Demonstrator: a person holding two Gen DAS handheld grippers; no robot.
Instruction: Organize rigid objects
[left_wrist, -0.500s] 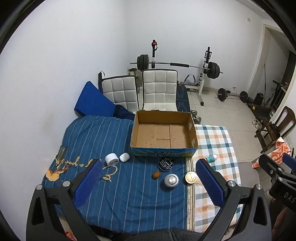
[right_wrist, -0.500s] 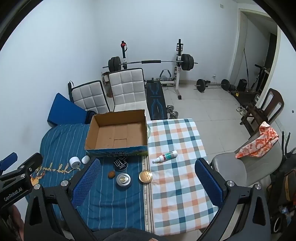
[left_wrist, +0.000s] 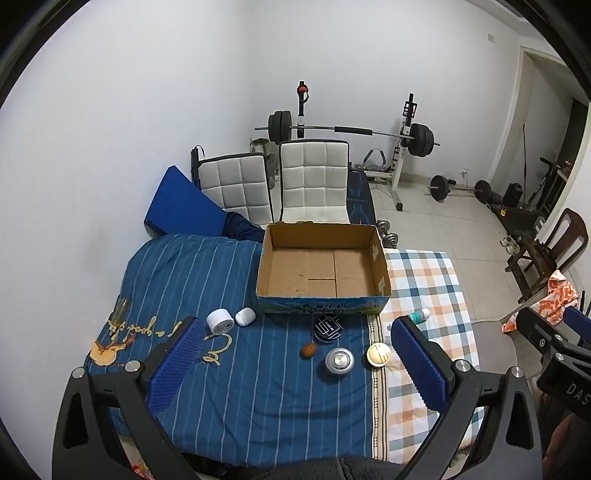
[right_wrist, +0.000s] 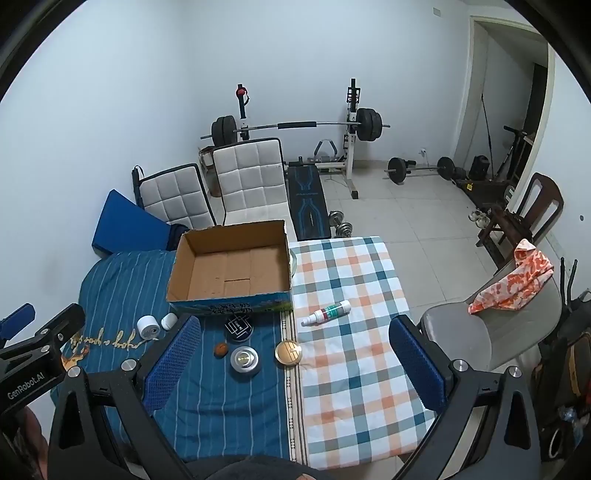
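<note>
Both tongs hover high over the bed, nothing taken yet. Left gripper (left_wrist: 295, 362): blue-padded jaws spread wide, empty. Right gripper (right_wrist: 291, 363): the same, wide apart, empty.

Left to right on the blue striped bedspread (left_wrist: 192, 273):
- White roll of tape (left_wrist: 220, 320), lying on its side near the printed lettering. Light, stiff ring; likely rolls. Pinch across the flat faces.
- Small white rounded case (left_wrist: 245, 316), just beside the roll. Smooth plastic, probably slippery; take it across the narrow width.
- Open brown cardboard box with blue printed front (left_wrist: 322, 273), behind the small items, nothing in it. Judged to be the destination.
- Round black tin with white logo (left_wrist: 328, 328), touching or nearly touching the box front. Low and flat; grip across the rim.
- Small brown ball-like object (left_wrist: 309, 350), in front of the tin. Too small to identify; looks light, may roll away.
- Round silver metal puck (left_wrist: 339, 361), just right of it. Rigid, slick sides; squeeze at the rim.
- Round cream-and-gold disc (left_wrist: 379, 354), on the seam where the stripes meet the orange-and-teal checked cloth (right_wrist: 354, 332). Flat; its edge offers little height.
- White spray bottle with green-and-red label (right_wrist: 327, 313), lying on the checked cloth, well apart from the box mouth. Light, hard plastic; grasp mid-body across the barrel.

Soft bedding under everything will give when pressed.
</note>
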